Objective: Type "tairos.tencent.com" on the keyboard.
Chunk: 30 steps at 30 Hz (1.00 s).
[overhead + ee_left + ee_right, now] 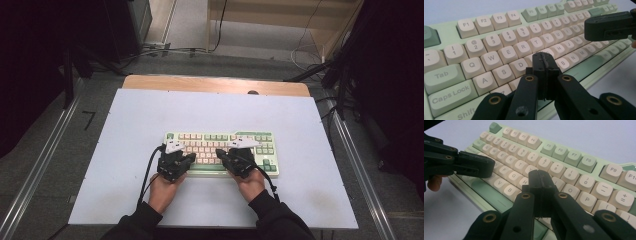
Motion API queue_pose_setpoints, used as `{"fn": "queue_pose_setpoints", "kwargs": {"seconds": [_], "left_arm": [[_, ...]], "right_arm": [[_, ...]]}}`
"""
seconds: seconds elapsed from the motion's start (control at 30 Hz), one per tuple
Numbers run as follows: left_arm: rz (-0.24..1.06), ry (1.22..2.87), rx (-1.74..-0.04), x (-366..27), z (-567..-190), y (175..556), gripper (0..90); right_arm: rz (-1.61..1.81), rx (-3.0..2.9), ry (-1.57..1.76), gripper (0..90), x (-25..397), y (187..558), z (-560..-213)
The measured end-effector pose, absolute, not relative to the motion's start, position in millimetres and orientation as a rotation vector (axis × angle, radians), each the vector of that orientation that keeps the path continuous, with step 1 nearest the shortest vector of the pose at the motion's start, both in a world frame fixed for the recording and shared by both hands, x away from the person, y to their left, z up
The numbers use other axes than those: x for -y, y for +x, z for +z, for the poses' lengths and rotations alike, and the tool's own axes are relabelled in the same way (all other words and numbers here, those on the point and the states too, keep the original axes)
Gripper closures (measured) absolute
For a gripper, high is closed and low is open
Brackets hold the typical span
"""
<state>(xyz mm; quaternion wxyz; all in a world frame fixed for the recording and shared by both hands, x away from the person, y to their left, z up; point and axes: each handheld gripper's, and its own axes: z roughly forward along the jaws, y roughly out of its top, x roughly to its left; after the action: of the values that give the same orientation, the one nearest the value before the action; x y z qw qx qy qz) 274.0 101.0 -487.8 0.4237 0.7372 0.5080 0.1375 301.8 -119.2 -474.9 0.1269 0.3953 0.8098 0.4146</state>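
A pale green keyboard [222,150] with cream and green keys lies on the white table top [150,115], a little right of centre. My left gripper [179,152] hovers over its left half. In the left gripper view the keyboard [499,35] runs across the frame, and my left gripper [544,57] is shut on nothing, its tip just above the keys around F and G. My right gripper [235,150] is over the keyboard's middle right. In the right gripper view it [539,176] is shut and empty above the H and J keys of the keyboard [574,157]. The two tips are close together.
A wooden strip [215,84] borders the table's far edge. Metal rails [40,170] run along both sides on the grey floor. Cables [165,50] lie on the floor beyond the table, below a wooden cabinet [280,15]. Bare white surface surrounds the keyboard.
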Motion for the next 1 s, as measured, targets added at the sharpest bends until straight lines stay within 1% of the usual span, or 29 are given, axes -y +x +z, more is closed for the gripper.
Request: {"fn": "queue_pose_setpoints", "kwargs": {"seconds": [0.6,1.0], "left_arm": [[0.411,1.769,-1.329,-114,-483,291,90.0],[0.422,1.779,-1.360,-110,-490,304,90.0]], "right_arm": [[1.199,-2.366,1.145,88.0,118,301,-476],[1.197,-2.369,1.145,88.0,117,301,-477]]}}
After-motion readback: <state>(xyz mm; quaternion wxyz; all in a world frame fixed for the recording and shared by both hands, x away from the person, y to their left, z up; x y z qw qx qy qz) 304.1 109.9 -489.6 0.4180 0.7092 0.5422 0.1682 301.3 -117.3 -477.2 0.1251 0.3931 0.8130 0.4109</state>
